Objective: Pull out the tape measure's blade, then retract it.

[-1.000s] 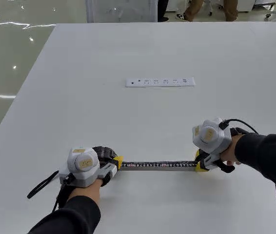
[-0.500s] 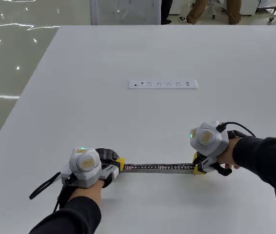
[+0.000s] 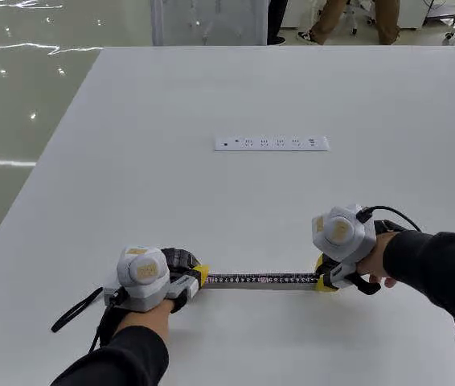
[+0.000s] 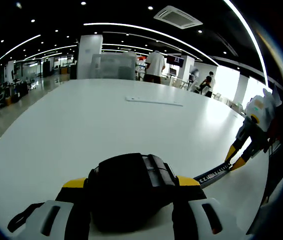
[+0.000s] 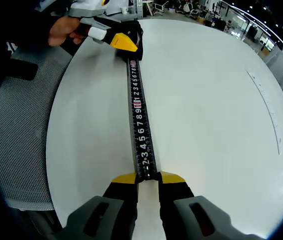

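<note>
The tape measure's black case (image 3: 178, 259) lies at the near left of the white table (image 3: 211, 201), and my left gripper (image 3: 194, 277) is shut on it. In the left gripper view the case (image 4: 131, 187) sits between the yellow-tipped jaws. The blade (image 3: 260, 279) runs flat along the table to the right. My right gripper (image 3: 322, 284) is shut on the blade's end. The right gripper view looks along the numbered blade (image 5: 140, 125) from the right gripper (image 5: 147, 179) to the case (image 5: 134, 37).
A white power strip (image 3: 272, 143) lies mid-table, beyond the grippers. The case's black strap (image 3: 75, 310) trails to the left, near the table's left edge. A cable (image 3: 392, 211) runs off the right gripper. People stand past the far edge.
My right gripper has moved a little left toward the case, and the exposed blade is slightly shorter. The left gripper keeps its hold on the case.
</note>
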`<move>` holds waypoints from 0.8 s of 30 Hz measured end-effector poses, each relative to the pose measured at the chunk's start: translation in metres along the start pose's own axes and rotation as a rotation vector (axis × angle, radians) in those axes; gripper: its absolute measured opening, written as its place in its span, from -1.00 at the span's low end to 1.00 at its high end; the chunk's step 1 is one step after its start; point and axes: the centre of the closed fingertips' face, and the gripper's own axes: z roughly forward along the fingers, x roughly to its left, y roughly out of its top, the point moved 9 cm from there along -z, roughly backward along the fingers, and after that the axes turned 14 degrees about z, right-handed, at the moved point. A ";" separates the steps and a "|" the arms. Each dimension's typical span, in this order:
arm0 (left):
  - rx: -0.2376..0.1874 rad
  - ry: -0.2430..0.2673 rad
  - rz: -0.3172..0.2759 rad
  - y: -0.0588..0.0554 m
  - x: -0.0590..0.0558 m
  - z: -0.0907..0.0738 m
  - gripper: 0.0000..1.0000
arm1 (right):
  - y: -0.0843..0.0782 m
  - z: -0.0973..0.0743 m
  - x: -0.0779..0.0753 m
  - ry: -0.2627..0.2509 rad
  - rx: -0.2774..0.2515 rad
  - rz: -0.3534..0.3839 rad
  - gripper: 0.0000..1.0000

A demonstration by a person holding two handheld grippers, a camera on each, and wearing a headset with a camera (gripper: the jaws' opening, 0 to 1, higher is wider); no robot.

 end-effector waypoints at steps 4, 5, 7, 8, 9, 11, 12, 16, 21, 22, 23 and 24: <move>0.001 -0.001 -0.001 0.000 0.000 0.000 0.25 | 0.004 0.001 0.001 0.003 -0.002 0.002 -0.78; 0.001 -0.001 -0.001 0.000 0.000 0.000 0.25 | 0.005 0.002 0.001 0.005 -0.003 0.003 -0.78; 0.002 -0.001 -0.003 0.000 0.000 0.000 0.25 | 0.006 0.003 0.001 0.006 -0.005 0.000 -0.78; 0.002 -0.001 -0.004 0.000 0.000 0.000 0.25 | 0.007 0.003 0.002 0.007 -0.006 0.000 -0.78; 0.002 -0.002 -0.004 0.000 0.000 0.000 0.25 | 0.007 0.003 0.002 0.008 -0.006 -0.001 -0.78; 0.003 -0.002 -0.005 0.000 0.000 0.000 0.25 | 0.008 0.004 0.002 0.008 -0.009 0.000 -0.78; 0.004 -0.003 -0.005 0.000 0.000 0.000 0.25 | 0.008 0.004 0.003 0.009 -0.011 -0.001 -0.78; 0.005 -0.004 -0.006 0.000 0.000 0.000 0.25 | 0.011 0.005 0.004 0.012 -0.017 0.000 -0.78; 0.007 -0.005 -0.007 0.000 0.000 0.000 0.25 | 0.014 0.006 0.005 0.015 -0.021 -0.002 -0.78; 0.007 -0.005 -0.007 0.000 0.000 0.000 0.25 | 0.014 0.006 0.006 0.015 -0.022 -0.003 -0.78; 0.008 -0.005 -0.008 0.000 0.000 0.000 0.25 | 0.015 0.007 0.006 0.016 -0.023 -0.004 -0.78; 0.008 -0.005 -0.008 0.000 0.000 0.000 0.25 | 0.015 0.007 0.007 0.016 -0.024 -0.004 -0.78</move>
